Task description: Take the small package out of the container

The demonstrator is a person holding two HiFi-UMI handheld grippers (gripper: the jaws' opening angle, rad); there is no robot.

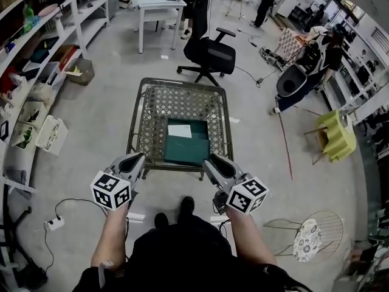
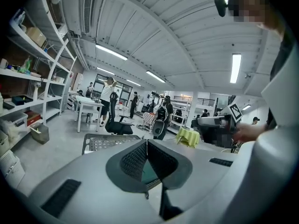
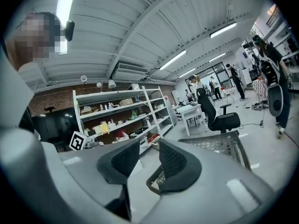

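Both tongs hang empty at six o'clock of the wire container point(image 1: 137, 121), left tongs point(image 1: 138, 157) pressed together, right tongs point(image 1: 210, 160) partly apart; the small package point(image 1: 179, 131) lies flat on a green box point(image 1: 188, 149) inside, probably light, so I'd pinch its edge.

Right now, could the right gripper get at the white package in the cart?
Probably yes: the cart is open-topped, the white package lies uncovered on the green box, and the right gripper hovers nearby, jaws apart, empty.
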